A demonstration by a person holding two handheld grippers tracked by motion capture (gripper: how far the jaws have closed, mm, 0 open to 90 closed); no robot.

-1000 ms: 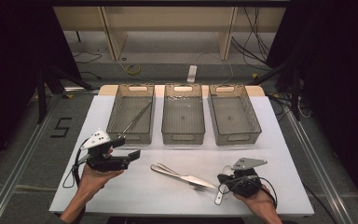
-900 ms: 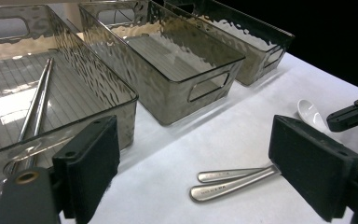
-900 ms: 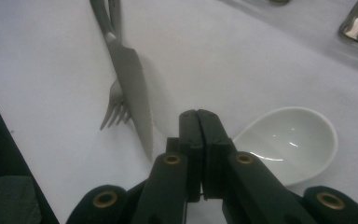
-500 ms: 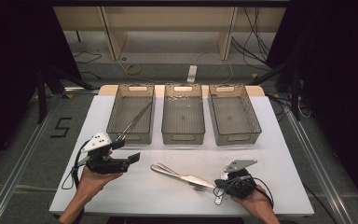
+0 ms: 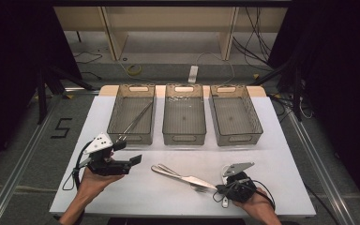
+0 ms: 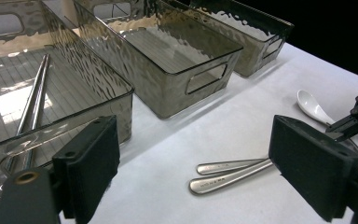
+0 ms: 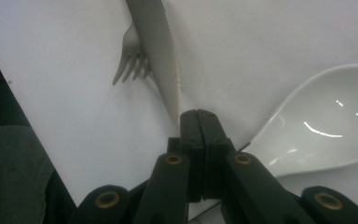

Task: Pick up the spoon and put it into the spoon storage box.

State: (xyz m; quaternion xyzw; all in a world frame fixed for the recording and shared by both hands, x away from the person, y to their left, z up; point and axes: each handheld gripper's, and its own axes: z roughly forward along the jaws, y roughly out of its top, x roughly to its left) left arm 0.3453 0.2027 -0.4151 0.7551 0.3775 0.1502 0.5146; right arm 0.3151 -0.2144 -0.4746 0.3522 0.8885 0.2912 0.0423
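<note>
- Knife [image 7: 161, 56] lies on the white bench [image 5: 281, 140], near its front edge, blade tip right at the tips of the right claw [image 7: 198, 116], whose jaws are pressed together with nothing between them.
- Whether the claw's tips touch the blade tip cannot be told; in the right gripper view they meet just where the blade ends.
- Fork [image 7: 130, 60] lies partly under the knife, its tines poking out beside the serrated edge, so it crowds one side of the blade.
- Spoon [image 7: 326, 121], white and glossy, lies just beside the right claw on the other side, its bowl near the jaws.
- In the high view the right claw [image 5: 221, 189] sits at the front right of the bench, with knife [image 5: 194, 179] and fork handle [image 5: 161, 169] running away from it toward the left, handles side by side.
- Left claw [image 5: 133, 160] is held above the bench at front left, jaws spread wide and holding nothing; through them the two metal handles show on the bench.
- Three clear bins stand in a row farther back, well apart from the cutlery: left bin [image 5: 143, 89], middle bin [image 5: 183, 136], right bin [image 5: 258, 126].
- Chopsticks [image 6: 32, 102], metal, lie slanted in the left bin.
</note>
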